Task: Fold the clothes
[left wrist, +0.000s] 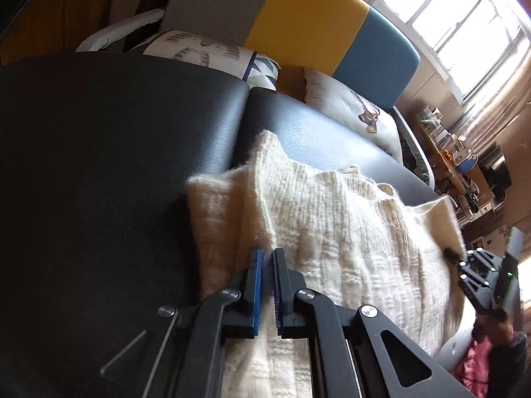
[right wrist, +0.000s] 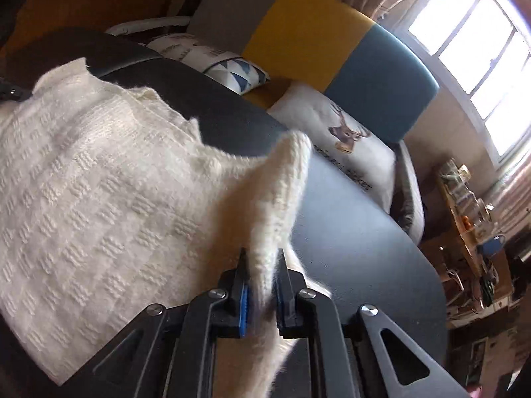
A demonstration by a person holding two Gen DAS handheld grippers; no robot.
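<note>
A cream knitted sweater [left wrist: 332, 232] lies partly folded on a black leather surface [left wrist: 99, 149]. My left gripper [left wrist: 267, 255] is at the sweater's left side, its jaws nearly together with a raised fold of the knit pinched between them. In the right wrist view the sweater [right wrist: 83, 182] spreads to the left. My right gripper [right wrist: 262, 258] is shut on a lifted edge of the sweater that stands up above the black surface [right wrist: 348, 232]. The right gripper [left wrist: 464, 265] also shows at the sweater's far right edge in the left wrist view.
Behind the surface stands a sofa with grey, yellow and blue back panels [left wrist: 308, 23], holding a deer-print cushion [right wrist: 345, 146] and a patterned cushion [left wrist: 205, 49]. A cluttered wooden desk [right wrist: 464, 212] sits under the window at right. A thin L-shaped metal rod [left wrist: 122, 353] lies at lower left.
</note>
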